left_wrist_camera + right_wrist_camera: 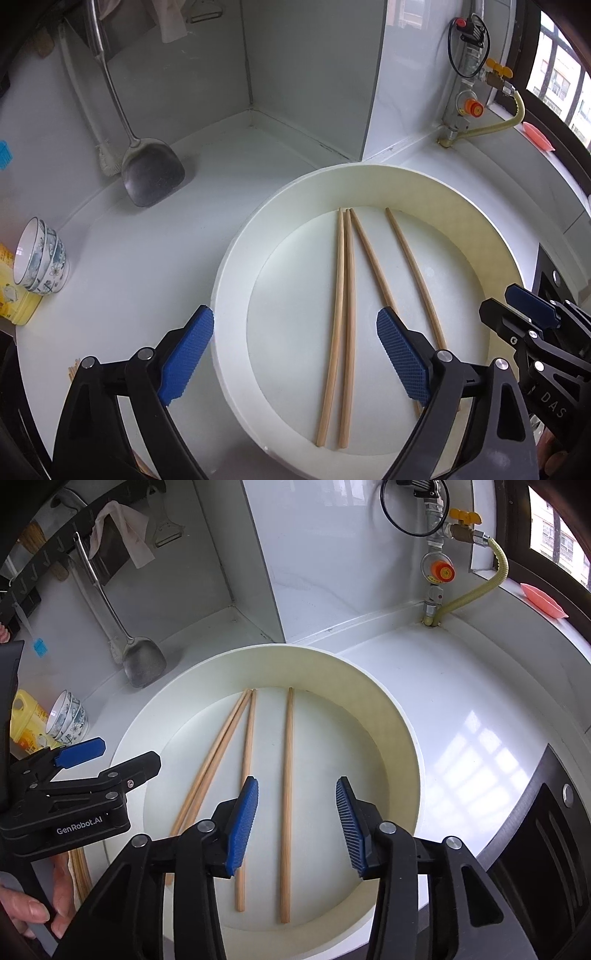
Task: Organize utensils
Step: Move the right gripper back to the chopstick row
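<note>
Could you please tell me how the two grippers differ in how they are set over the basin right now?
The left gripper stands wide open, one finger outside the white basin; the right gripper gapes narrower, wholly over it, straddling one chopstick. Neither holds anything.

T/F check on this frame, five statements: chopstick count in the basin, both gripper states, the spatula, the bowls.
1. Four chopsticks lie in the white basin. True.
2. The left gripper is clamped on a chopstick. False: its jaws stand wide open and hold nothing.
3. The right gripper holds nothing; one chopstick lies in the basin below the gap between its pads. True.
4. The metal spatula lies inside the basin. False: it leans against the wall outside the basin, its blade on the counter.
5. The patterned bowls are stacked upright in the basin. False: they lie tipped on their side on the counter, left of the basin.
</note>
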`<state>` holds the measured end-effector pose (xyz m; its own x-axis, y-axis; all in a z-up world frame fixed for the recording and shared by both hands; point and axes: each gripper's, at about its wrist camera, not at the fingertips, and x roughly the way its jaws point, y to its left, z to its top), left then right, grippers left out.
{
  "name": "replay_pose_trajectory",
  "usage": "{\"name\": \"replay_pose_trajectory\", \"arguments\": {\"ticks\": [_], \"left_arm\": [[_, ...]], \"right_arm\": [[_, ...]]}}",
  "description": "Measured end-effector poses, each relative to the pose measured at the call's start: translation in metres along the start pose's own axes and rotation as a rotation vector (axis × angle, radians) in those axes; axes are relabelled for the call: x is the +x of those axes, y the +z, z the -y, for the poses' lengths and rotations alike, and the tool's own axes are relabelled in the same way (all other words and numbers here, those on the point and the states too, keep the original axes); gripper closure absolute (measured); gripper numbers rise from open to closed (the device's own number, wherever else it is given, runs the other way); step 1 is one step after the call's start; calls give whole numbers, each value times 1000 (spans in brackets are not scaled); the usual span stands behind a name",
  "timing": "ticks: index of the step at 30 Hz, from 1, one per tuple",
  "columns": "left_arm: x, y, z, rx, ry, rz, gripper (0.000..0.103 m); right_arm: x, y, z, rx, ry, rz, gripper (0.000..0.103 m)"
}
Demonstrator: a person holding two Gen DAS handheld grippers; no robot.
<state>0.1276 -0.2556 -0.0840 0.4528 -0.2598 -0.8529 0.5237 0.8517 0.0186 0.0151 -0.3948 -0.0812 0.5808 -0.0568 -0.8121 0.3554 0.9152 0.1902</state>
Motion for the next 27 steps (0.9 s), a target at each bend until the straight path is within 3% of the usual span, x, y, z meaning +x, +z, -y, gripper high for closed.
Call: {"name": "replay_pose_trajectory", "arguments": {"ticks": [2,16,27], "left_arm": [[-8,-4,-4,-14,15,6,11],[-72,-51,-47,-177,116,27,8],[-119,-118,-135,-415,267,5,7]], "right_arm": [[-4,-2,-2,-4,10,3,52],[-26,-14,-42,-136,153,21,38],[-23,-37,-133,-320,317,-28,36]]}}
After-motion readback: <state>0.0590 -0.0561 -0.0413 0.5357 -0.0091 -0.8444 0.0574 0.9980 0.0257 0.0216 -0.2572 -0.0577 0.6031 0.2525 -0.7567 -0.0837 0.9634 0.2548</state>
